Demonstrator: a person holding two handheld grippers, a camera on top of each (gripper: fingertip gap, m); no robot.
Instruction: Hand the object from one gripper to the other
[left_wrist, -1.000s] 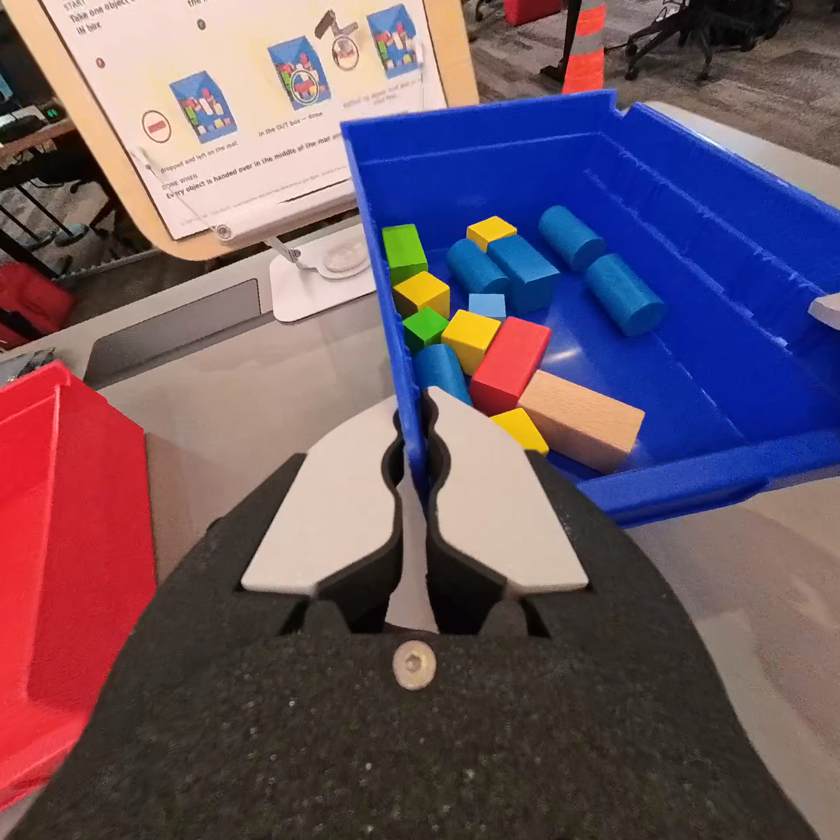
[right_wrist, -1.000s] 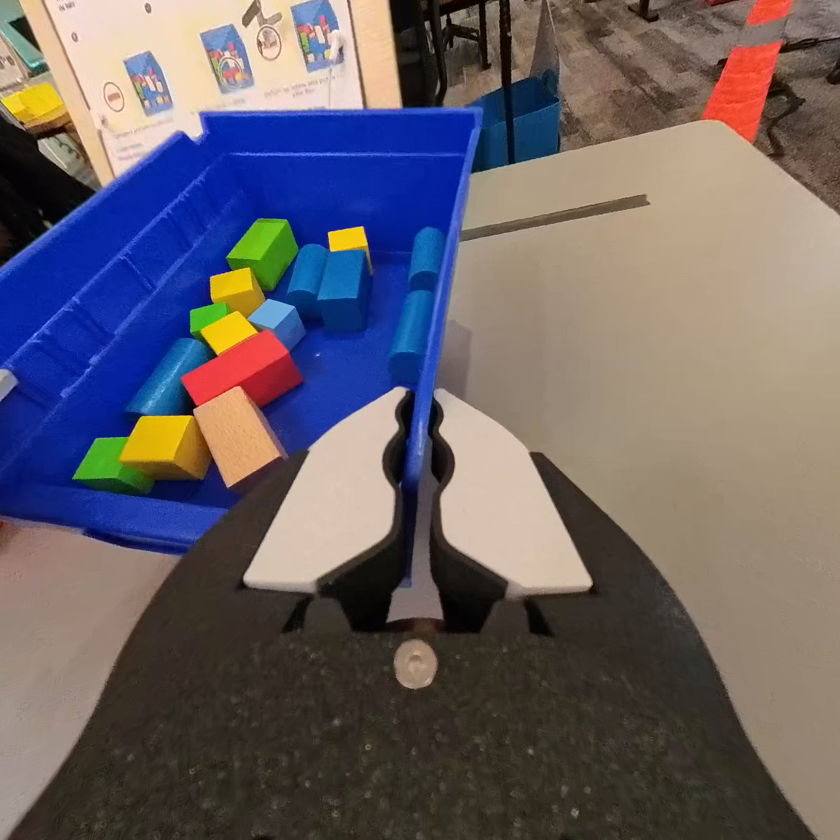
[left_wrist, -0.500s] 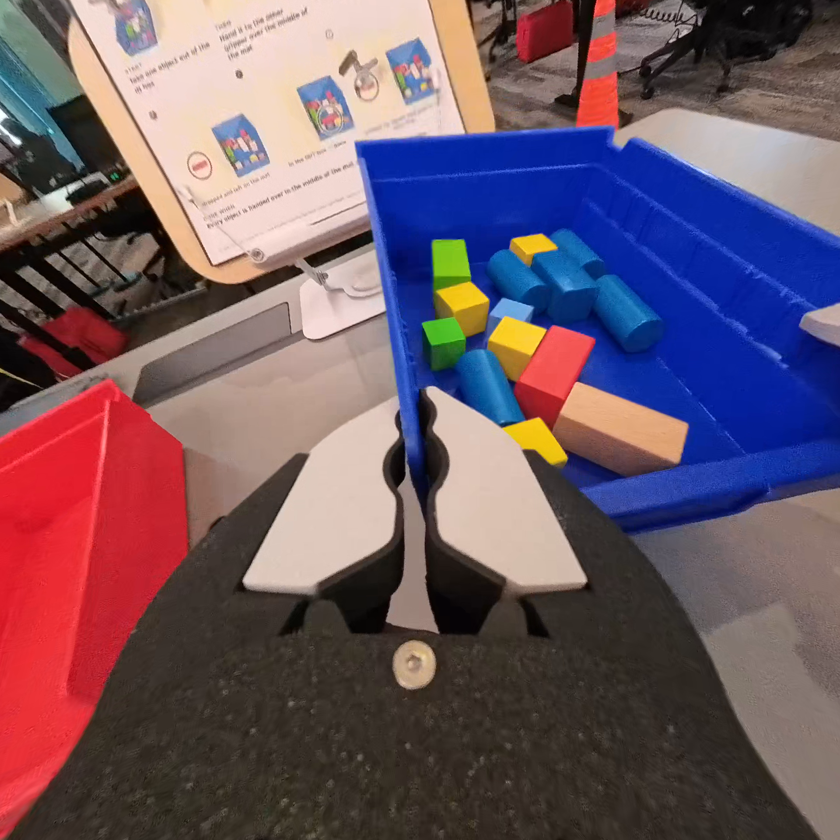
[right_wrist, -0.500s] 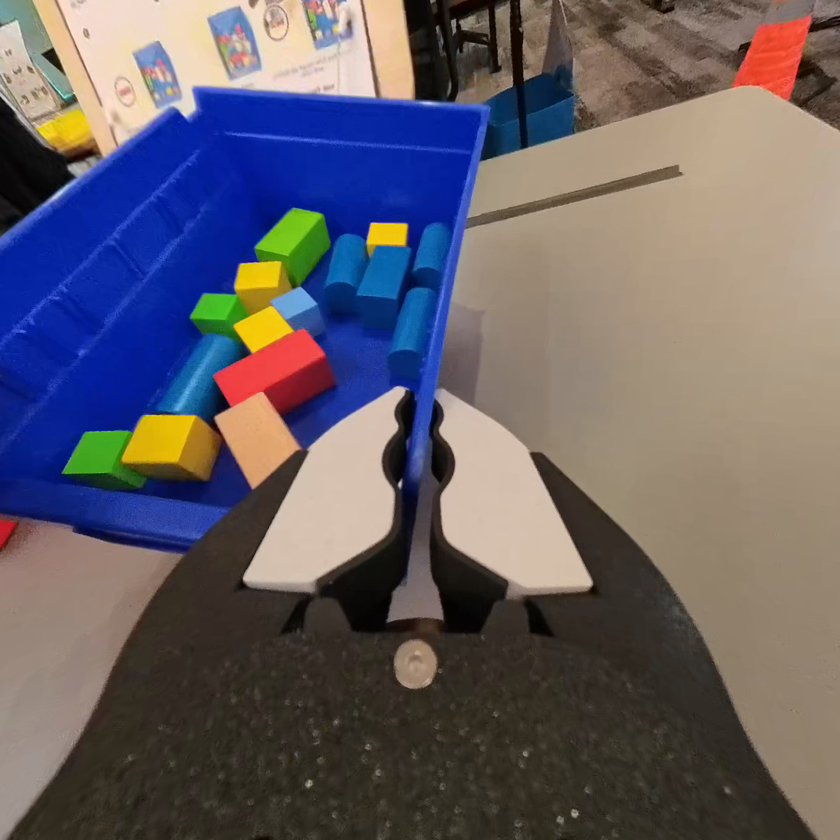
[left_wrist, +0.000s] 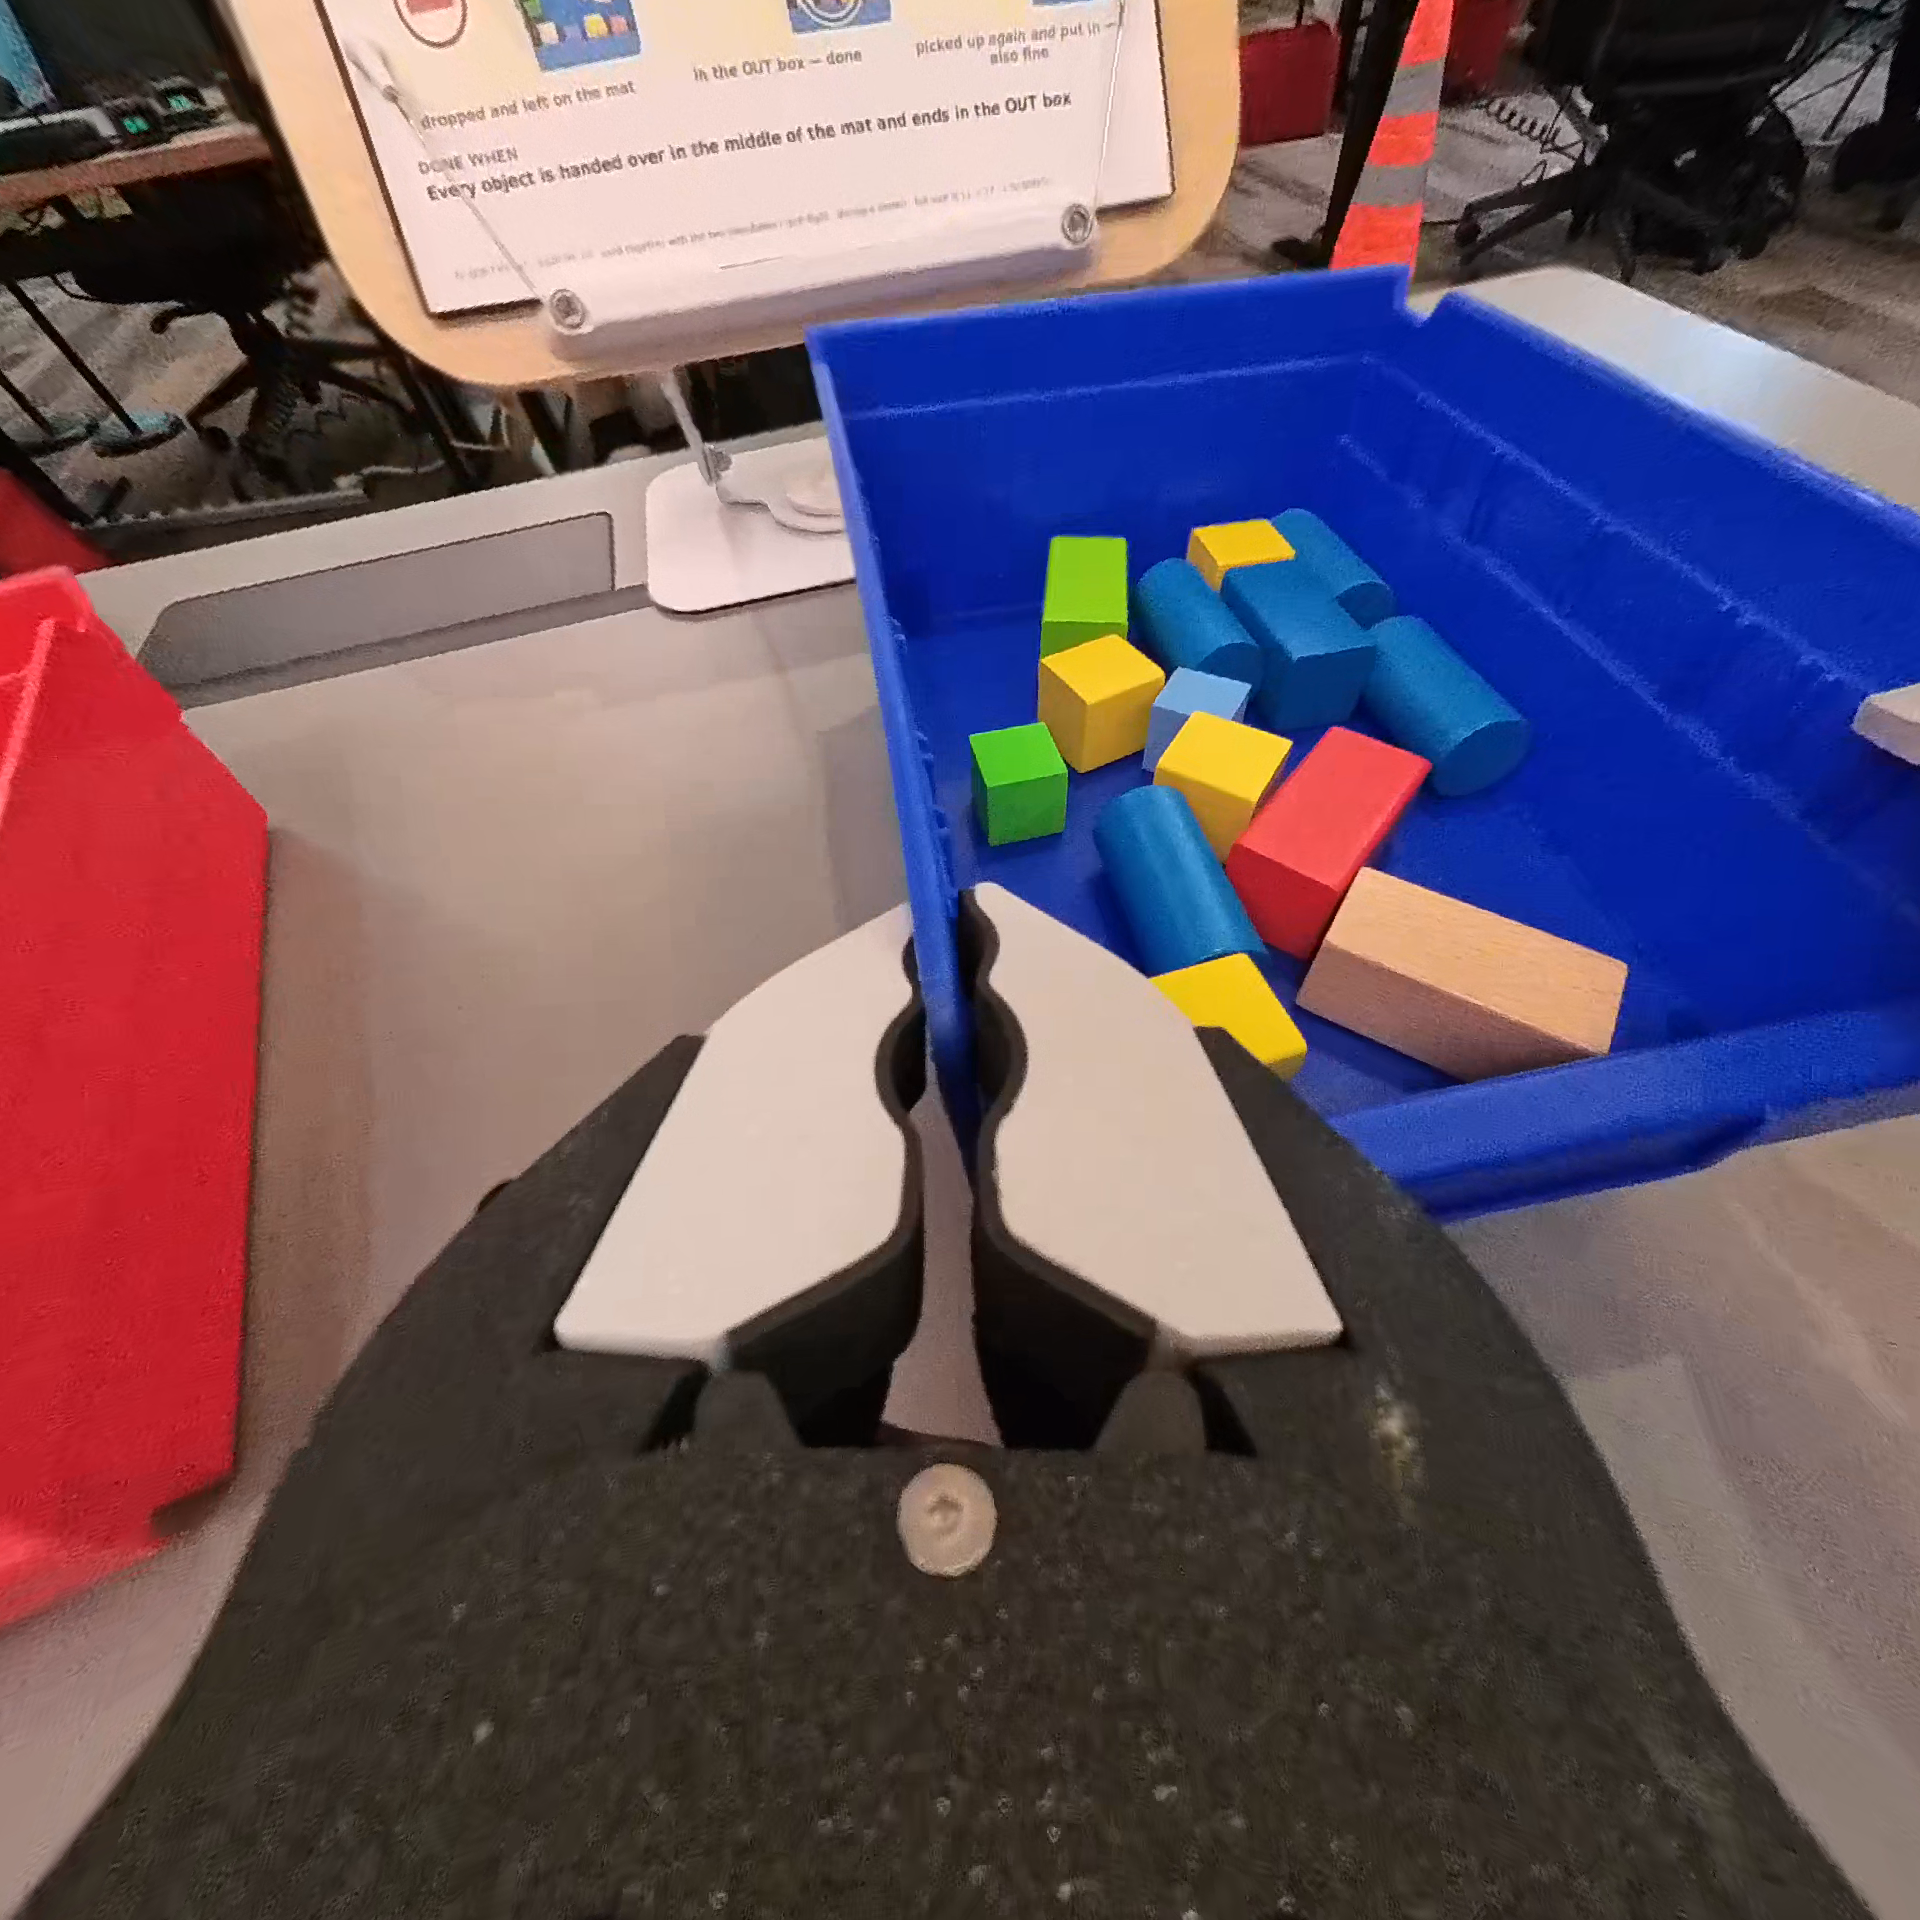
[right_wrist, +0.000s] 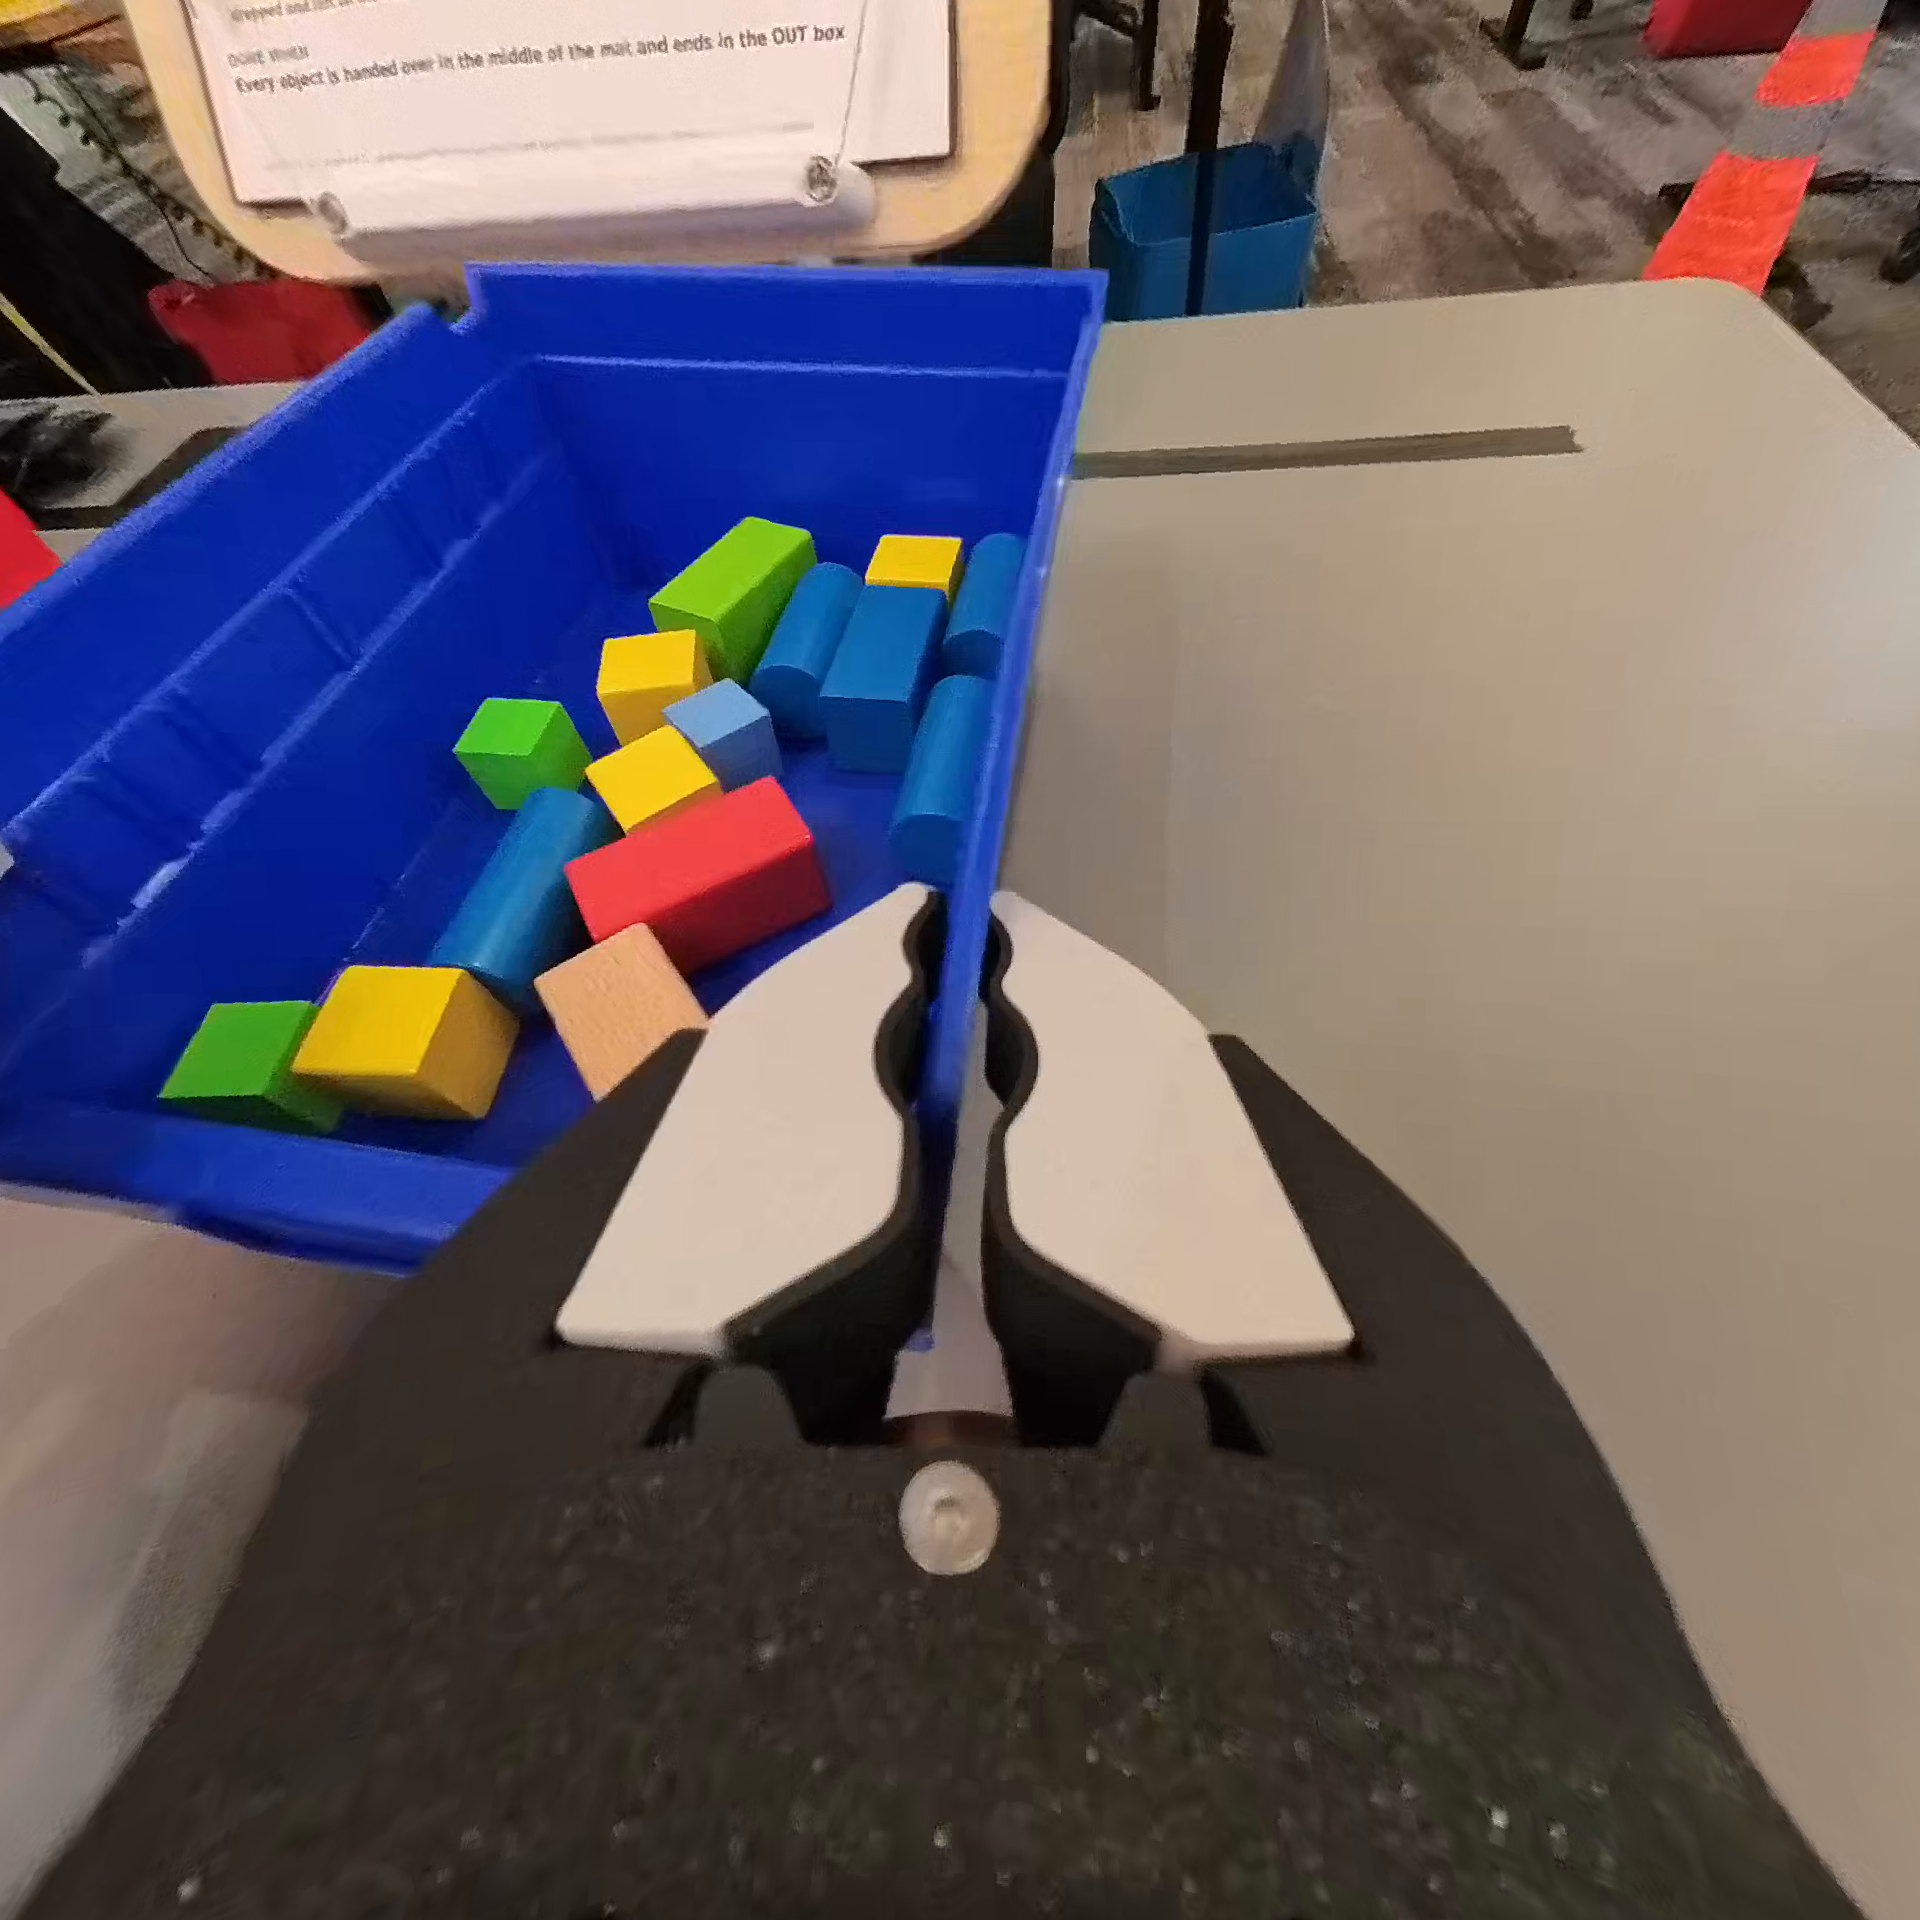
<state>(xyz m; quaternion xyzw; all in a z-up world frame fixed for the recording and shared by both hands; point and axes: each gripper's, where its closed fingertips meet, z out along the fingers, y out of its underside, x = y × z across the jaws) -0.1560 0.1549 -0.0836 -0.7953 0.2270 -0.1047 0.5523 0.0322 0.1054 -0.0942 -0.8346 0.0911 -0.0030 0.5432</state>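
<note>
Blue bin (left_wrist: 1351, 343): one, on grey table (right_wrist: 1455, 831), holding mixed blocks (right_wrist: 698, 883) (none picked yet). Left gripper (left_wrist: 943, 914): fingers pinched on the bin's left wall. Right gripper (right_wrist: 961, 914): pinched on the right wall. Red bin (left_wrist: 114, 1039): left. Risk: uneven pull tilts the bin, blocks slide or spill.

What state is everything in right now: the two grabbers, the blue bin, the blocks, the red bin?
Left gripper: fingers shut on the blue bin's left wall.
Right gripper: fingers shut on the bin's right wall.
Blue bin: held by both side walls.
Blocks: lying loose in the blue bin, none gripped.
Red bin: on the table, untouched; inside hidden.
</note>
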